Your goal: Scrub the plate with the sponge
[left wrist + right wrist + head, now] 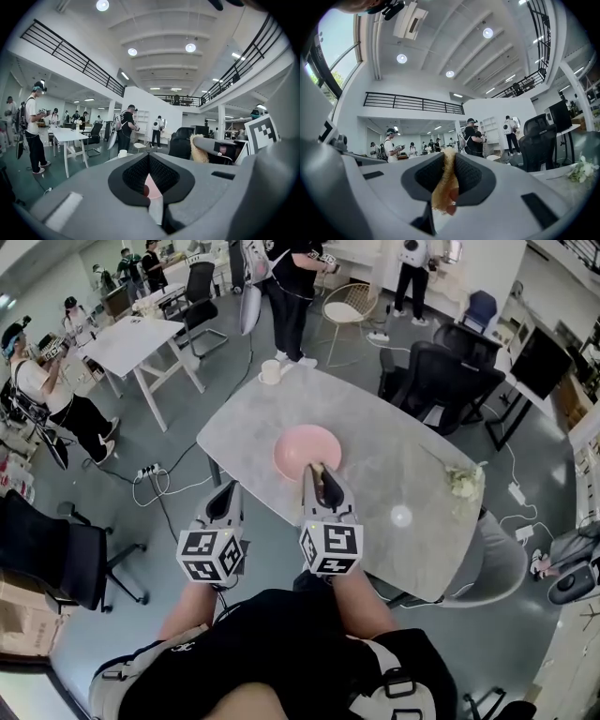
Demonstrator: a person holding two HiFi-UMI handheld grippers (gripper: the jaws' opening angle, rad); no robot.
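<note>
A round pink plate point(302, 448) lies in the middle of the grey oval table point(394, 456). My right gripper point(317, 470) hovers at the plate's near edge, shut on a yellowish sponge point(444, 185) that sticks up between its jaws. The left gripper point(228, 491) is off the table's near-left edge, apart from the plate, with its jaws closed together at the tips and holding nothing. A sliver of the plate point(152, 185) shows through the gap below the left jaws. In the left gripper view the sponge point(199, 149) also appears at the right.
A white cup point(271, 372) stands at the table's far corner, white flowers point(462, 481) lie at its right edge, and a small white disc point(400, 516) sits near the front. Black office chairs point(436, 381) crowd the far right side. People stand beyond the table.
</note>
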